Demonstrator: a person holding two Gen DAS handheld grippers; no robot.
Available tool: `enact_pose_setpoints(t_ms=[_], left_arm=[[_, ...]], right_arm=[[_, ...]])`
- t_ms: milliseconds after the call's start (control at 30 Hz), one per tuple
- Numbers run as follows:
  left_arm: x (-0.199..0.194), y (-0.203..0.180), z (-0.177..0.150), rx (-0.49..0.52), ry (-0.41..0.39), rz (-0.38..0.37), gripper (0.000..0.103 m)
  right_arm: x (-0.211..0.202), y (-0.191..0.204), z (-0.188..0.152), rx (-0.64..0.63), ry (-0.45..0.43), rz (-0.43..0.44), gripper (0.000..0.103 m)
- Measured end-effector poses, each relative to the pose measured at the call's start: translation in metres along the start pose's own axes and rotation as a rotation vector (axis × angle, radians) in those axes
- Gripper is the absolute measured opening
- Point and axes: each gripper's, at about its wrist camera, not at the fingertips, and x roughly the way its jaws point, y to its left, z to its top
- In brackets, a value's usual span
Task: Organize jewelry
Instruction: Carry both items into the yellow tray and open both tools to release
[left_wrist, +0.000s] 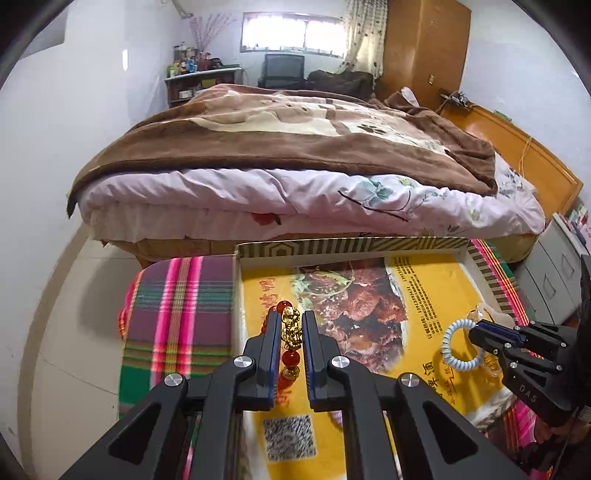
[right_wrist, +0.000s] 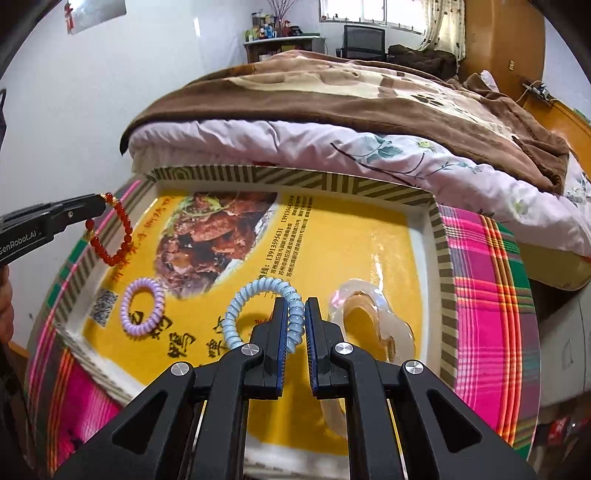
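Note:
My left gripper (left_wrist: 291, 325) is shut on a red bead bracelet (left_wrist: 290, 334) with gold charms and holds it above the left side of the shallow box (left_wrist: 332, 246). In the right wrist view the bracelet (right_wrist: 123, 230) hangs from the left gripper (right_wrist: 99, 201). My right gripper (right_wrist: 295, 314) is shut on a light blue spiral hair tie (right_wrist: 258, 291); it also shows in the left wrist view (left_wrist: 452, 332) with the right gripper (left_wrist: 476, 330). A purple spiral hair tie (right_wrist: 143, 306) and a clear bangle (right_wrist: 373, 317) lie on the yellow liner.
The box sits on a plaid cloth (left_wrist: 177, 310) in front of a bed (left_wrist: 295, 177) with a brown blanket. A grey cabinet (left_wrist: 550, 273) stands at the right. A wooden headboard (left_wrist: 517, 147) is at the far right.

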Motion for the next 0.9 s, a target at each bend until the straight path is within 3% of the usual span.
enact_pose_setpoints(t_ms=[333, 733, 900], left_arm=[[0.042, -0.032, 0.0, 0.065, 0.077, -0.033, 0.011], [0.058, -0.036, -0.002, 0.043, 0.119, -0.041, 0.012], [0.054, -0.035, -0.002, 0.03, 0.118, -0.051, 0.028]], right_arm=[[0.018, 0.008, 0.005, -0.047, 0.041, -0.041, 0.01], [0.025, 0.008, 0.008, -0.04, 0.05, -0.041, 0.012], [0.018, 0.009, 0.008, -0.028, 0.036, -0.03, 0.018]])
